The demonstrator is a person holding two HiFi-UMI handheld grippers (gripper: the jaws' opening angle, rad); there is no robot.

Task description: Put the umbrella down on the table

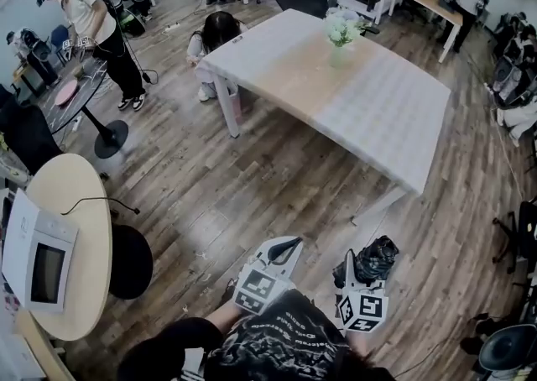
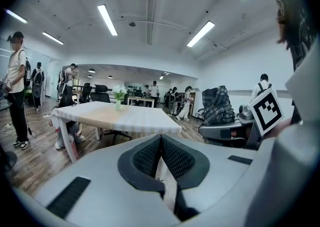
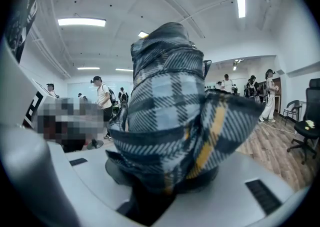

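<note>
The folded plaid umbrella (image 1: pixel 376 258) is clamped in my right gripper (image 1: pixel 352 274), which is shut on it low in the head view. In the right gripper view the umbrella (image 3: pixel 170 111) bulges up out of the jaws and hides the pads. My left gripper (image 1: pixel 288 247) is beside it, shut with nothing in it; its mesh pads (image 2: pixel 150 157) meet. The table (image 1: pixel 377 111), under a pale striped cloth, stands ahead across the wooden floor, apart from both grippers. From the left gripper view the table (image 2: pixel 125 117) is ahead and the umbrella (image 2: pixel 218 105) is to the right.
A vase of white flowers (image 1: pixel 339 39) stands near the table's far edge. A person (image 1: pixel 216 35) crouches at the table's far left corner, and another (image 1: pixel 92 18) stands at the far left. A round table (image 1: pixel 80 203) and a black stool (image 1: pixel 130 262) are on my left.
</note>
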